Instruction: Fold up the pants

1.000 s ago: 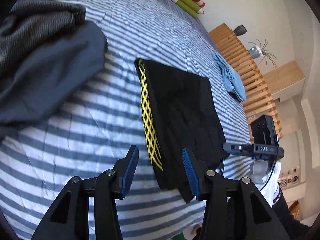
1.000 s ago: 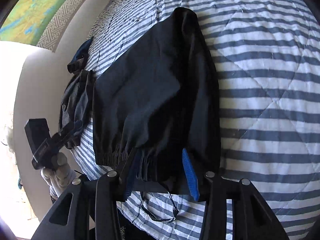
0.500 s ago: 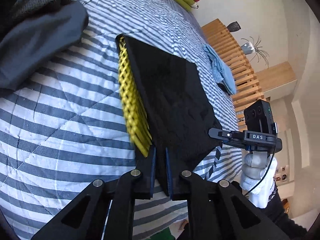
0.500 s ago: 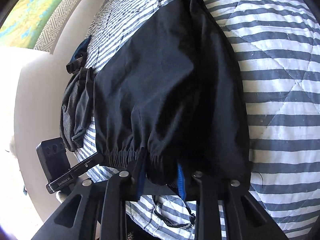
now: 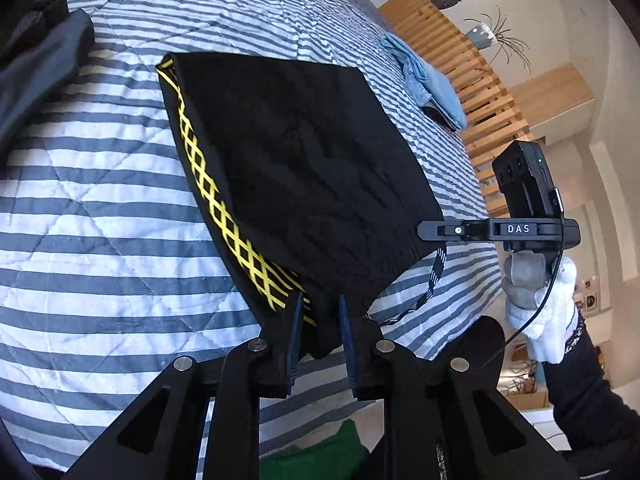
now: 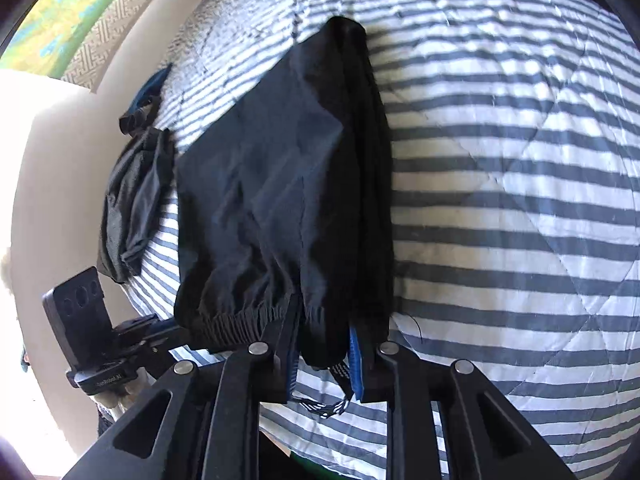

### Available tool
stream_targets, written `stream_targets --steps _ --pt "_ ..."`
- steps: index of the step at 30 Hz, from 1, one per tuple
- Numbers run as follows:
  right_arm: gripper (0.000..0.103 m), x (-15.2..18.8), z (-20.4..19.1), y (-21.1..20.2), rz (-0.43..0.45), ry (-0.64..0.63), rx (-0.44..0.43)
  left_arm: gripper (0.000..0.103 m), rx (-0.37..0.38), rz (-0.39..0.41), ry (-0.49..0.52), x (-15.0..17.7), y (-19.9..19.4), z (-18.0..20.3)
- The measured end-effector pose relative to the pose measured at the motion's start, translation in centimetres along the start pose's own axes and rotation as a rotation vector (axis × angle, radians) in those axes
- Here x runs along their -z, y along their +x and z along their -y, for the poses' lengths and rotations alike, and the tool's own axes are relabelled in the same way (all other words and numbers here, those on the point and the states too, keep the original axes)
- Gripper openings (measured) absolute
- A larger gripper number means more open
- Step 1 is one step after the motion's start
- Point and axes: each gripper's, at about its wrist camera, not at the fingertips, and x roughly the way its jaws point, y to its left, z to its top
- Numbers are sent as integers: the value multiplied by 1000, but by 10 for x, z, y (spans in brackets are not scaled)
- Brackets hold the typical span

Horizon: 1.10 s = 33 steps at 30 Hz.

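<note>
Black pants point(image 5: 304, 160) with a yellow lattice side stripe point(image 5: 208, 192) lie folded on the striped bedspread point(image 5: 100, 220). My left gripper point(image 5: 319, 308) is shut on their near corner, beside the stripe. In the right wrist view the same pants point(image 6: 272, 184) show a gathered elastic waistband point(image 6: 236, 320), and my right gripper point(image 6: 322, 320) is shut on that waistband. A drawstring point(image 6: 324, 404) dangles below its fingers. Each gripper shows at the pants' edge in the other's view: the right point(image 5: 432, 232) held by a white-gloved hand, the left point(image 6: 160, 336) at the lower left.
A heap of dark grey clothes point(image 5: 40, 60) lies at the bed's far left, seen also as dark clothes point(image 6: 132, 200) from the right. A light blue garment point(image 5: 432, 84) rests near a wooden slatted frame point(image 5: 460, 52). Something green point(image 5: 320, 452) sits below the bed edge.
Both grippers stood open at the pants' near edge a second ago and have shut on the fabric. The pants' near edge now bunches up between the fingers.
</note>
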Motion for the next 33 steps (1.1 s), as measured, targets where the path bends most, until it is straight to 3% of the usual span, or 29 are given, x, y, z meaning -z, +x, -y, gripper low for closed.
stream_targets --steps 2,5,8,10,12,15,18,19,21,23,24,26,28,29,33 --pt "25 1 -4 -8 19 -41 17 20 -20 41 19 -3 -19 0" --pt "27 -2 -14 -38 117 -107 64 20 -45 113 56 -19 -37 6" --pt "27 -12 -23 -59 217 -145 67 20 -33 129 55 -44 -24 10" --pt "27 -19 -30 -60 248 -174 28 20 -76 113 62 -53 -9 4" --pt "27 -27 -41 -44 256 -230 73 20 -78 75 34 -59 16 -1" --pt "27 -37 -36 -8 176 -226 106 20 -110 23 0 -54 39 -19" --pt "27 -39 -15 17 118 -212 187 20 -71 19 -38 -51 37 -31" --pt "27 -38 -7 18 115 -211 170 20 -74 33 -41 -53 31 -32" --pt "27 -39 -7 11 102 -217 155 26 -80 81 -43 -58 18 -32" --pt "27 -40 -9 -5 148 -236 140 53 -98 145 -72 -69 5 -37" --pt "29 -41 -10 -15 188 -252 158 57 -113 170 -92 -74 1 -41" --pt "33 -48 -10 -28 277 -265 204 58 -127 185 -139 -85 1 -49" --pt "43 -54 -3 -33 337 -252 180 58 -128 173 -165 -93 8 -54" --pt "50 -60 0 -31 338 -251 158 58 -132 167 -170 -96 12 -57" --pt "51 -87 6 -8 273 -241 208 58 -143 157 -189 -106 28 -59"
